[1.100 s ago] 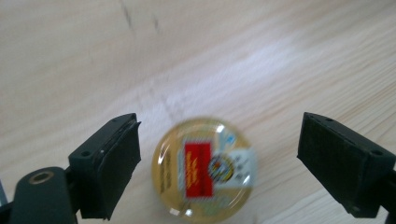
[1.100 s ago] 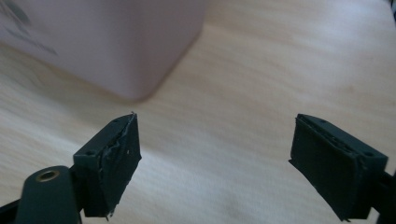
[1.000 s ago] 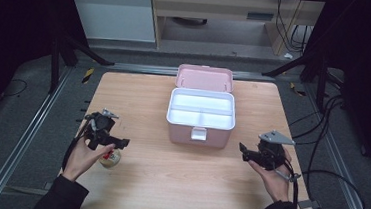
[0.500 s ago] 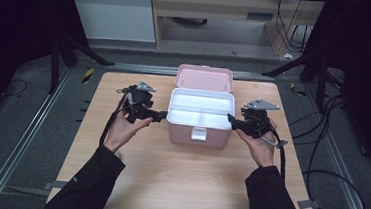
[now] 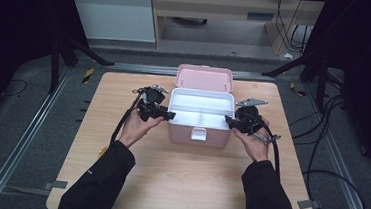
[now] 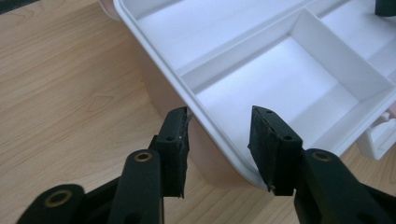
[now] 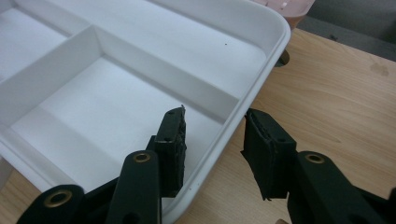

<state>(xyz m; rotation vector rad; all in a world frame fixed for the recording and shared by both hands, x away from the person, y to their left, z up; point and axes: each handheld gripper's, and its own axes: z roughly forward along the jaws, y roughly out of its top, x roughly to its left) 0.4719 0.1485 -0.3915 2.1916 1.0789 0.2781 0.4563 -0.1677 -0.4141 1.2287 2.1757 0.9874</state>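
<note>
- High view: a pink box (image 5: 199, 130) stands at the middle of the wooden tabletop (image 5: 177, 184), toward its far edge, with its lid (image 5: 204, 78) swung up and back. A white tray (image 5: 200, 108) with compartments sits in the top of the box. The left tool (image 5: 168, 115) is at the tray's left edge and the right tool (image 5: 228, 120) at its right edge, each held in a hand, with a black cable trailing back along the forearm.
- Left gripper view: the left tool (image 6: 219, 135) is parted wide, its two black jaws on either side of the white tray's rim (image 6: 205, 119). One jaw is outside against the pink wall (image 6: 205, 154), the other over a tray compartment. The jaws are not clamped on the rim, and I cannot tell whether either one touches it.
- Right gripper view: the right tool (image 7: 215, 135) is likewise wide apart, straddling the tray's rim (image 7: 243, 100). One jaw is inside over a white compartment, the other outside above the tabletop (image 7: 336, 93). Nothing is gripped between them.
</note>
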